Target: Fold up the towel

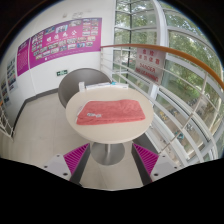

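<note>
A red towel (109, 111) lies folded into a flat oblong on a small round white table (85, 125), well beyond my fingers. My gripper (112, 160) hangs back from the table, open wide, and nothing is between its fingers. Only the two magenta pads (77, 155) show, one at each side, with the table's pedestal (109, 152) seen in the gap between them.
A dark chair (72, 88) stands behind the table. A glass railing (175, 85) with a wooden handrail runs along the right. Pink posters (62, 42) hang on the white wall at the back left. Pale floor (35, 135) spreads around the table.
</note>
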